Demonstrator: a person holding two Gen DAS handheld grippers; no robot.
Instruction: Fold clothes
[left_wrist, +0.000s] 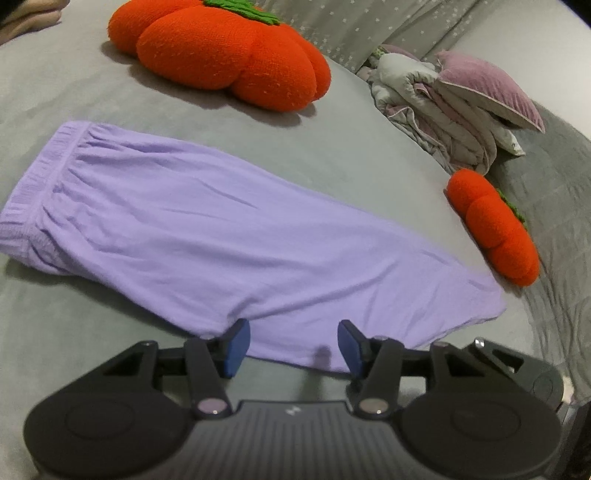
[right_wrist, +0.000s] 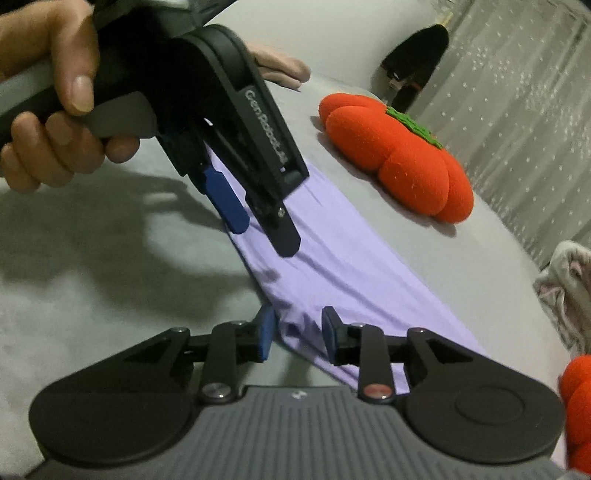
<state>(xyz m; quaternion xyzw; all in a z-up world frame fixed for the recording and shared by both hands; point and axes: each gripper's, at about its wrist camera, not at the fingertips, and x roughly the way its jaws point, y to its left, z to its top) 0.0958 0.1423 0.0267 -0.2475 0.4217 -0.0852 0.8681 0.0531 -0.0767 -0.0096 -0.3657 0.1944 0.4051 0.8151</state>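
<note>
My left gripper (left_wrist: 293, 345) hung with its blue fingers apart over the near hem of the lilac pants (left_wrist: 207, 229), gripping nothing. My right gripper (right_wrist: 297, 334) stood open astride the soft, creased fabric lying flat on the grey bed (left_wrist: 369, 155). Two plush orange pumpkin cushions (left_wrist: 229, 51) lay beyond.

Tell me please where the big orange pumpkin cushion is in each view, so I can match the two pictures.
Left wrist view: the big pumpkin cushion lies at the top, left of centre, beyond the purple garment.
Right wrist view: it lies right of centre in the upper half, right of the same garment.
Shared landmark: the purple garment on the grey bed cover, between camera and cushion.
</note>
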